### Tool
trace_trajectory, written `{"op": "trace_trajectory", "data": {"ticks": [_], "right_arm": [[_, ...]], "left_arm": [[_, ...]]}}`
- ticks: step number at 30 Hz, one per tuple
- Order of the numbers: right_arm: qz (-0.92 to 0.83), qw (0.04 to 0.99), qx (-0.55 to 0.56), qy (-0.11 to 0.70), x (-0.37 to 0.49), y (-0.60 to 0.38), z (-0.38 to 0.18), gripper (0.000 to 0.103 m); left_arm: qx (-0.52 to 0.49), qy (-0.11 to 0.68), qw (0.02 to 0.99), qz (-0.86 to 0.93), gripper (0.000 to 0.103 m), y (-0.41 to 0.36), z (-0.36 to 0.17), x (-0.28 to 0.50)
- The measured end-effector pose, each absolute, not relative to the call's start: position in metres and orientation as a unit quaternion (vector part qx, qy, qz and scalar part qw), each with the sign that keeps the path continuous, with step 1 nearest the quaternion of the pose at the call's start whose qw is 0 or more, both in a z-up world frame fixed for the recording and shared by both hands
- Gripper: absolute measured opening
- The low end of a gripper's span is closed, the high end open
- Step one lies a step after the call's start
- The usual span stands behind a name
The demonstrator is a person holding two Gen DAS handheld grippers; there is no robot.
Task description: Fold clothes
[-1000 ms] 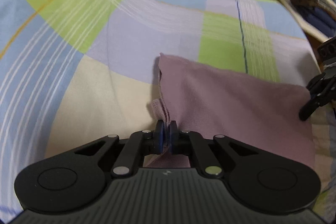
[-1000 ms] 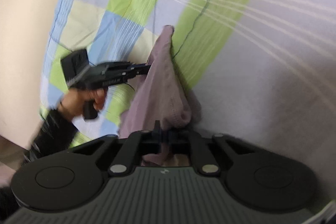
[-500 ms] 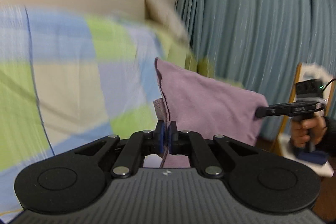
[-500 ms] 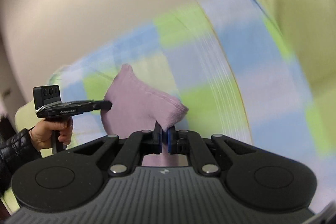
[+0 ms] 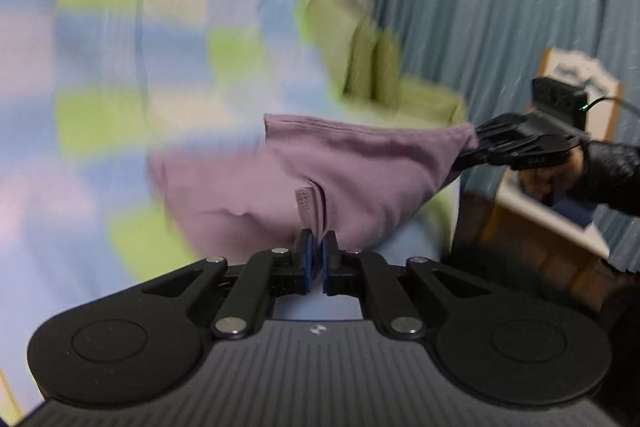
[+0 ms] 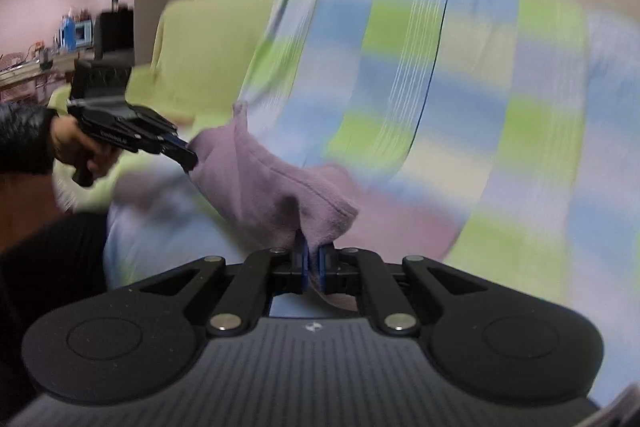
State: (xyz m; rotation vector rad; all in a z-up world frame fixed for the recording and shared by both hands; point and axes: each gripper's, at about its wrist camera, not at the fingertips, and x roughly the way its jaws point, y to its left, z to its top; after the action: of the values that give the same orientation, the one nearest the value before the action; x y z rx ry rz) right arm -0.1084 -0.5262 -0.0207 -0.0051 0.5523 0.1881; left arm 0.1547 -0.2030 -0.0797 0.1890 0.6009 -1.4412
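While the mauve garment (image 5: pixel 352 167) is held off the bed (image 5: pixel 120 67), it is seen stretched between the two grippers, with its lower part sagging toward the chequered bedcover (image 6: pixel 440 87). The jaws of the left gripper (image 5: pixel 314 247) are clamped together on a hemmed edge of the cloth, a small stitched tab standing just above the pads. The jaws of the right gripper (image 6: pixel 312 259) are likewise pressed shut on a folded corner of the same garment. Each gripper is confirmed in the other's view, gripping an opposite end of the fabric, with a dark sleeve (image 5: pixel 612 175) visible behind the right one. Heavy blur is noted across the bedcover in both views, so fine detail of the bed surface cannot be reported. A blue curtain (image 5: pixel 500 7) is recorded beyond the bed.

The step in hand is judged to be the carrying and spreading of the garment before it is laid down for a fold. For this to be done well, the two held points should be kept level and apart so that the upper edge is drawn taut without twist. The hanging part should be lowered onto the bed first, and the held edge brought down flat after it. Both grips should be maintained until the cloth is resting smoothly; an early release would be expected to leave creases.
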Motion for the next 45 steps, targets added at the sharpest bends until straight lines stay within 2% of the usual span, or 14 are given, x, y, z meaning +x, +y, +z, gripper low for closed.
{"op": "trace_trajectory", "data": {"ticks": [2, 5, 11, 15, 18, 21, 25, 33, 37, 41, 45], "right_arm": [[0.098, 0.947, 0.002, 0.306, -0.116, -0.509, -0.052, 0.004], [0.103, 0.940, -0.022, 0.323, -0.125, -0.493, -0.062, 0.004], [0.108, 0.936, -0.046, 0.331, -0.129, -0.490, -0.059, 0.004], [0.118, 0.931, -0.066, 0.338, -0.129, -0.488, -0.061, 0.005], [0.124, 0.927, -0.082, 0.343, -0.128, -0.483, -0.066, 0.008], [0.125, 0.927, -0.089, 0.343, -0.129, -0.480, -0.068, 0.013], [0.134, 0.921, -0.115, 0.347, -0.132, -0.473, -0.069, 0.015], [0.134, 0.920, -0.113, 0.351, -0.130, -0.471, -0.073, 0.018], [0.131, 0.920, -0.116, 0.350, -0.131, -0.470, -0.074, 0.019], [0.126, 0.922, -0.120, 0.346, -0.132, -0.469, -0.078, 0.021], [0.127, 0.921, -0.140, 0.341, -0.130, -0.463, -0.081, 0.029]], "left_arm": [[0.113, 0.271, 0.705, -0.646, 0.001, -0.199, -0.084, 0.142], [0.135, 0.266, 0.704, -0.645, 0.001, -0.199, -0.084, 0.132], [0.165, 0.262, 0.705, -0.638, 0.003, -0.205, -0.086, 0.127], [0.198, 0.242, 0.705, -0.637, 0.008, -0.203, -0.089, 0.115], [0.211, 0.230, 0.698, -0.645, 0.027, -0.202, -0.091, 0.107], [0.238, 0.214, 0.688, -0.652, 0.030, -0.202, -0.092, 0.098], [0.275, 0.184, 0.689, -0.644, 0.045, -0.206, -0.090, 0.090], [0.258, 0.176, 0.635, -0.707, 0.046, -0.219, -0.081, 0.090], [0.284, 0.159, 0.589, -0.740, 0.046, -0.213, -0.080, 0.074], [0.299, 0.153, 0.597, -0.729, 0.046, -0.205, -0.084, 0.068], [0.306, 0.134, 0.588, -0.736, 0.045, -0.198, -0.083, 0.051]]}}
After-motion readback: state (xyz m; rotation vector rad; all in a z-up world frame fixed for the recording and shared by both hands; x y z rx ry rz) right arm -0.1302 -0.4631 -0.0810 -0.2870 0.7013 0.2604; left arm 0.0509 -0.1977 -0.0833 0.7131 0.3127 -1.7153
